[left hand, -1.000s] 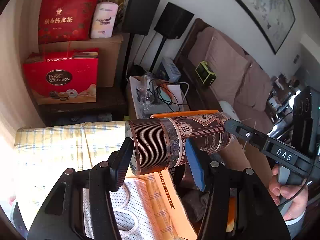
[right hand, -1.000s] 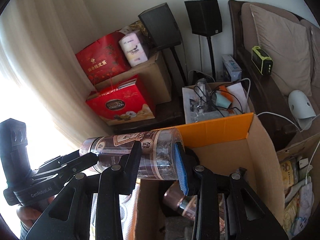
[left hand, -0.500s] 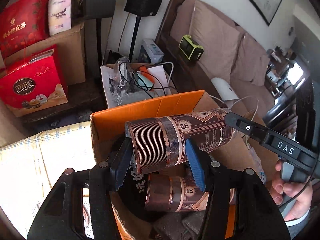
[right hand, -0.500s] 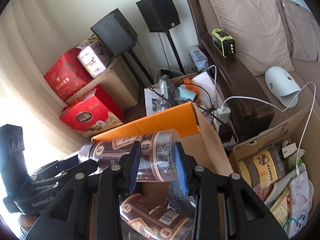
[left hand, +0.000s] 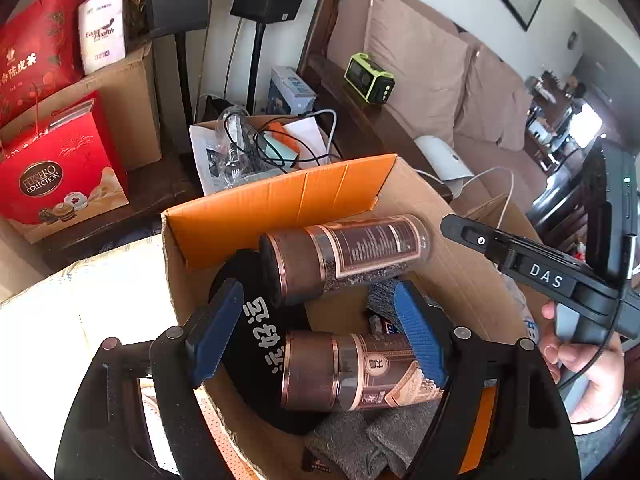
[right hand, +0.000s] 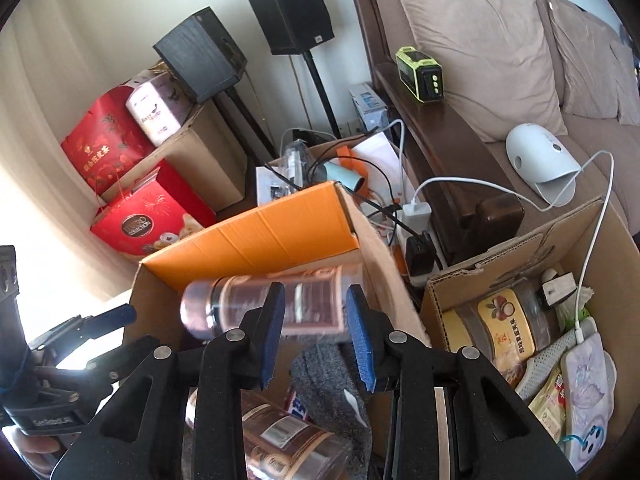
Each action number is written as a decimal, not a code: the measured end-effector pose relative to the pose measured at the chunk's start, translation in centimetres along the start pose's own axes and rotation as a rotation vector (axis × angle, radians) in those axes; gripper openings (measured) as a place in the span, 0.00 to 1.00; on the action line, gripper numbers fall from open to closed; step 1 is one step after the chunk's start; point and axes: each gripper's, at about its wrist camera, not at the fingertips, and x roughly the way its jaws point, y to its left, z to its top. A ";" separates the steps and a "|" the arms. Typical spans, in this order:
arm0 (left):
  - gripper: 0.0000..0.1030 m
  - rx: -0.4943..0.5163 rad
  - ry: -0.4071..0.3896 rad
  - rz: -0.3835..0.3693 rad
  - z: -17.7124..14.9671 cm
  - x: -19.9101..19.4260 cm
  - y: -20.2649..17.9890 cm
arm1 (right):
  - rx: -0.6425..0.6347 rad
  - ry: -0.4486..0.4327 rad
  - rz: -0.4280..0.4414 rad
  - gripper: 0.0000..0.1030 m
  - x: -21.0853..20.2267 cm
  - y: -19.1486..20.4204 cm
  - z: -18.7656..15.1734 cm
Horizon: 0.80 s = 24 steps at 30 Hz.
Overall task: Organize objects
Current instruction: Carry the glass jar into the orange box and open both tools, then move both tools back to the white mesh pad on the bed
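Note:
A brown canister with a copper lid [left hand: 340, 256] lies on its side inside the cardboard box with the orange flap [left hand: 280, 204]; it is blurred in the right wrist view [right hand: 272, 304]. A second like canister [left hand: 356, 372] lies below it in the box, on a black cloth [left hand: 256, 340] and grey cloth. My left gripper [left hand: 316, 332] is open over the box, touching nothing. My right gripper [right hand: 316, 336] is open too, its blue pads either side of the upper canister but apart from it.
A second open box [right hand: 520, 320] with jars, packets and a white cable stands to the right. Red gift boxes [left hand: 60, 176], speakers on stands [right hand: 288, 12], a tray of cables [left hand: 256, 148] and a sofa [right hand: 500, 52] lie behind.
Both grippers held the canister between them and carried it over the box. Both have now opened and the canister has dropped into the box above the other one.

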 end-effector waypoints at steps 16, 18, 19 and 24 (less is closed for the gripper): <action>1.00 0.005 -0.121 0.141 -4.4 -8.6 2.9 | -0.205 -0.057 -0.046 0.82 -3.6 8.0 -4.1; 1.00 -0.010 -0.114 0.141 -5.0 -9.0 3.5 | -0.219 -0.046 -0.018 0.87 -3.7 8.6 -4.5; 1.00 -0.015 -0.114 0.147 -5.4 -9.1 3.8 | -0.224 -0.040 -0.012 0.90 -3.8 8.9 -4.7; 1.00 -0.048 -0.108 0.168 -6.7 -10.0 5.2 | -0.234 -0.046 -0.005 0.98 -4.4 10.2 -5.8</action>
